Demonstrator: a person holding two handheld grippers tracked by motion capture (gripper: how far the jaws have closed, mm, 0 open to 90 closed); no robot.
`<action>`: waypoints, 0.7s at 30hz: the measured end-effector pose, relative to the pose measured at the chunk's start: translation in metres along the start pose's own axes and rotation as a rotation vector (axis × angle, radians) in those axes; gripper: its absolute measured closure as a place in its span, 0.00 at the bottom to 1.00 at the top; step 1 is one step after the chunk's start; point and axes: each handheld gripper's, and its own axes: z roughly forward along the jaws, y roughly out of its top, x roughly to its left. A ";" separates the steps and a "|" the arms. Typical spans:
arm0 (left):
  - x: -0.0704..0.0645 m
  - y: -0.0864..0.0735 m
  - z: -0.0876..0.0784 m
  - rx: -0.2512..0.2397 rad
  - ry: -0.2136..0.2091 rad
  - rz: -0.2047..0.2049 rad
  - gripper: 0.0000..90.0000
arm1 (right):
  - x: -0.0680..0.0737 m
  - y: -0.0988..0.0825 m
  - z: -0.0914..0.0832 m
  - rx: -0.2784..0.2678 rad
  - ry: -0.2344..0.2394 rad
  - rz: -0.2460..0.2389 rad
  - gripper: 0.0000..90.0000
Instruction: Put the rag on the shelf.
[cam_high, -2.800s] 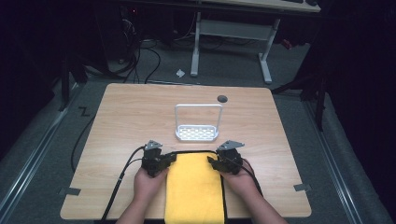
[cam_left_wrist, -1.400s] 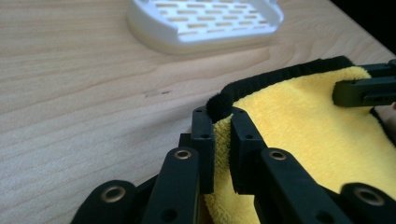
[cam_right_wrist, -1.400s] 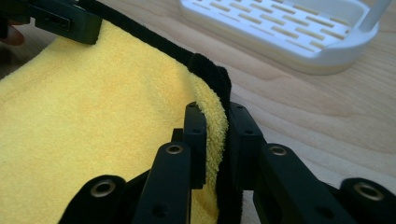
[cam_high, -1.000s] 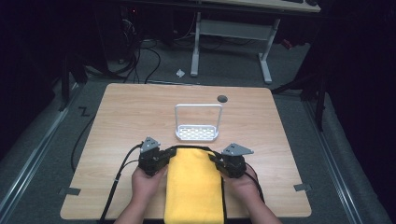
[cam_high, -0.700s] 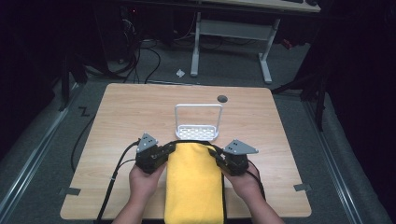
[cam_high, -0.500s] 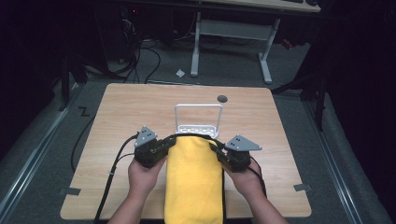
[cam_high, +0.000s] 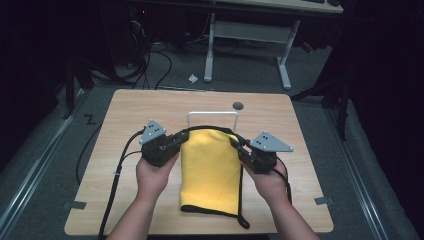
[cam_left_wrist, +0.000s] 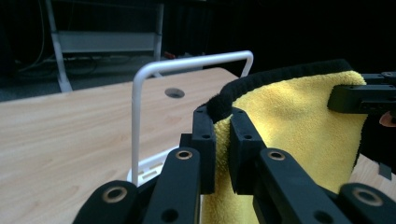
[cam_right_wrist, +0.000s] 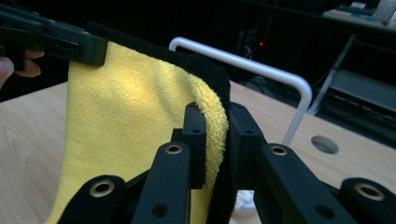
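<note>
Left gripper (cam_high: 176, 141): at centre left of the high view, held in the person's left hand (cam_high: 152, 176); its jaws are clamped on the upper left corner of the cloth. In the left gripper view (cam_left_wrist: 222, 140) the two black jaws pinch the dark hem, with yellow fabric bunched between them.

Right gripper (cam_high: 239, 148): at centre right of the high view, held in the right hand (cam_high: 272, 182); its jaws are clamped on the upper right corner of the cloth, seen close up in the right gripper view (cam_right_wrist: 217, 140).

Yellow cloth (cam_high: 210, 167): at the centre of the high view, stretched between the two grippers, top edge raised, lower edge lying on the table near the bottom of the frame; dark trim along its border.

White rack (cam_high: 212, 114): a bent white bar just above the cloth's top edge in the high view; it stands behind the cloth in both gripper views (cam_left_wrist: 140, 93) (cam_right_wrist: 261, 70).

Wooden table (cam_high: 130, 110): carries the cloth's lower end and the rack; a round hole (cam_high: 238, 105) lies at upper centre.
</note>
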 end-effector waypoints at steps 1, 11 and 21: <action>0.000 0.003 -0.001 -0.006 0.001 0.003 0.92 | 0.000 0.003 -0.001 -0.006 -0.002 -0.001 0.89; -0.007 0.031 -0.009 -0.074 0.002 0.037 0.92 | -0.003 0.027 -0.007 -0.076 -0.016 -0.012 0.89; -0.007 0.056 -0.013 -0.132 -0.006 0.063 0.92 | -0.006 0.049 -0.012 -0.131 -0.023 -0.027 0.89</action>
